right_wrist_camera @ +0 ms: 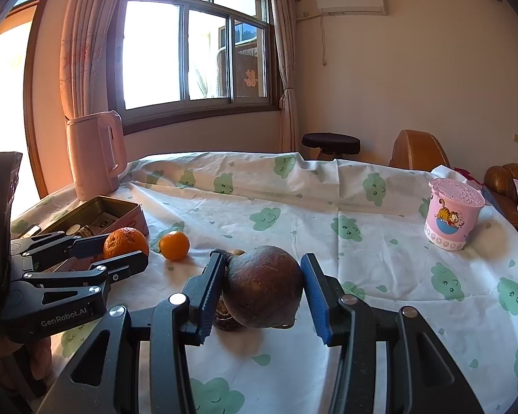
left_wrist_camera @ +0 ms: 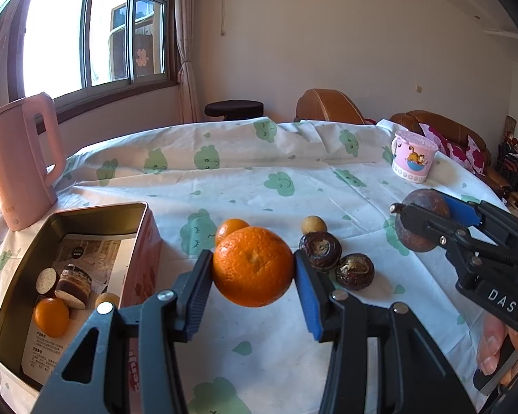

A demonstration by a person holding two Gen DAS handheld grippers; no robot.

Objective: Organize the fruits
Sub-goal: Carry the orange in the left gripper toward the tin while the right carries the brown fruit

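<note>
My left gripper (left_wrist_camera: 253, 270) is shut on a large orange (left_wrist_camera: 252, 265), held above the tablecloth; the same gripper (right_wrist_camera: 126, 246) and orange (right_wrist_camera: 125, 241) show at the left of the right wrist view. My right gripper (right_wrist_camera: 262, 284) is shut on a round dark brown fruit (right_wrist_camera: 263, 286), which appears again (left_wrist_camera: 419, 220) at the right of the left wrist view. On the cloth lie a small orange (left_wrist_camera: 229, 226), two dark brown fruits (left_wrist_camera: 320, 246) (left_wrist_camera: 355, 270) and a small tan fruit (left_wrist_camera: 313, 224). An open metal tin (left_wrist_camera: 24, 296) at the left holds a small orange (left_wrist_camera: 51, 317) and cut dark pieces.
A pink kettle (left_wrist_camera: 17, 158) stands behind the tin at the far left. A pink cartoon cup (right_wrist_camera: 452, 212) sits at the far right of the table. The cloth (left_wrist_camera: 259, 179) has green cloud prints. A stool and brown sofa lie beyond the table's far edge.
</note>
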